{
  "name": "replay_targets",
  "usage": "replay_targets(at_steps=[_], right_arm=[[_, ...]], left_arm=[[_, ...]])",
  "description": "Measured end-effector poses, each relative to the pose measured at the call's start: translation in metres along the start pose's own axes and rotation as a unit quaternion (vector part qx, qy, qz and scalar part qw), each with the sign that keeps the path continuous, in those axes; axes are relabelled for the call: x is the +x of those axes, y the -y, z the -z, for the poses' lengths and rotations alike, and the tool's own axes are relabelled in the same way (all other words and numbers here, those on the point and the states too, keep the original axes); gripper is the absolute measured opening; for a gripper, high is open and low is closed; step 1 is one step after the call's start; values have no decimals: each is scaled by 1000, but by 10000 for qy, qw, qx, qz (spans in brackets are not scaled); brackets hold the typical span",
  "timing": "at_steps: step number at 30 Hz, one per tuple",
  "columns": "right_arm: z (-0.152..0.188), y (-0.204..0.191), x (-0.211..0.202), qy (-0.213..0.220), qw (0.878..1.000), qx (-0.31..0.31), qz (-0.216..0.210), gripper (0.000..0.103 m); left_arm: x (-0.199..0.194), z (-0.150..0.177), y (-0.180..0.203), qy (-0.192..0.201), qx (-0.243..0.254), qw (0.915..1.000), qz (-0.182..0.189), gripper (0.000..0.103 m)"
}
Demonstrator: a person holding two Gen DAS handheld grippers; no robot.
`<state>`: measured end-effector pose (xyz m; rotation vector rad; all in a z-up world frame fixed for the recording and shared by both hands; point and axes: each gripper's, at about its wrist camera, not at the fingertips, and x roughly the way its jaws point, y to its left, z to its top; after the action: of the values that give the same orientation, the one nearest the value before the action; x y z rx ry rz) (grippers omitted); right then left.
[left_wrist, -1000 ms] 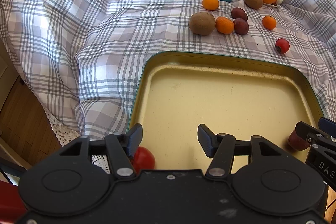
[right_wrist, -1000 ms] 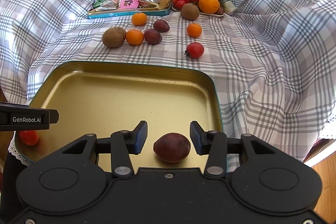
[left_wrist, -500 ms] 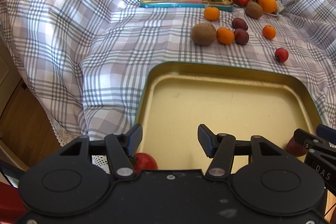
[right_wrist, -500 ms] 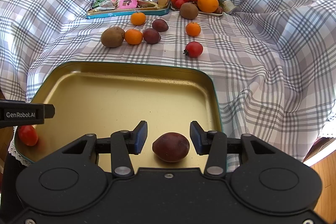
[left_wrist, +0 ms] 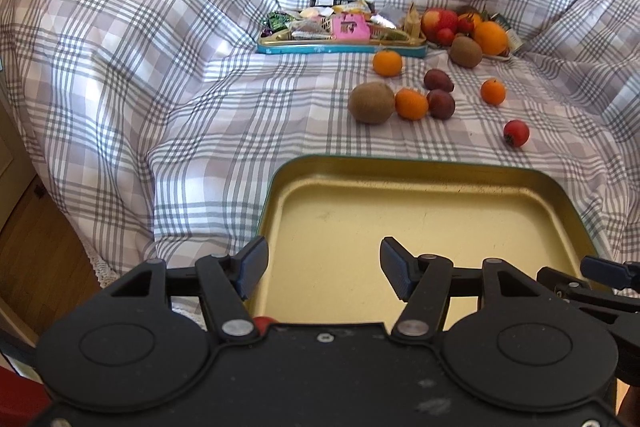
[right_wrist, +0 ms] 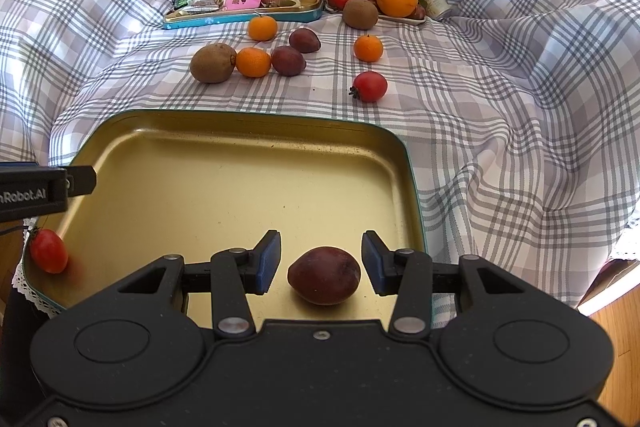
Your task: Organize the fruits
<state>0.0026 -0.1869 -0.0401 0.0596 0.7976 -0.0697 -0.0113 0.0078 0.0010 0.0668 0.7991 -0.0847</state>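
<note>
Right gripper point(right_wrist: 321, 261) sits over the gold tray point(right_wrist: 240, 131), fingers spread wide, a dark plum point(right_wrist: 324, 281) lying loose between them, touching neither pad. Left gripper point(left_wrist: 323, 267) gapes too, nothing in its span. A red tomato point(right_wrist: 48, 255) rests in the tray's corner, far left of the right gripper.

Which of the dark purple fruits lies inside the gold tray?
The dark purple fruit between the open right gripper fingers; the other two lie on the checked cloth.
</note>
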Motion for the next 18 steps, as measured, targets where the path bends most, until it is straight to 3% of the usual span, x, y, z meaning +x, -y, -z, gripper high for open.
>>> replay_targets(at_steps=[7,18], right_arm=[[-5,4,2,37,9998,170,38,52],[-21,5,11,-6,9996,271,-3,52]], left_arm=[[1,-1,4,150,304,9993,-146,67],[9,-12,2,135,271,9994,-139,68]])
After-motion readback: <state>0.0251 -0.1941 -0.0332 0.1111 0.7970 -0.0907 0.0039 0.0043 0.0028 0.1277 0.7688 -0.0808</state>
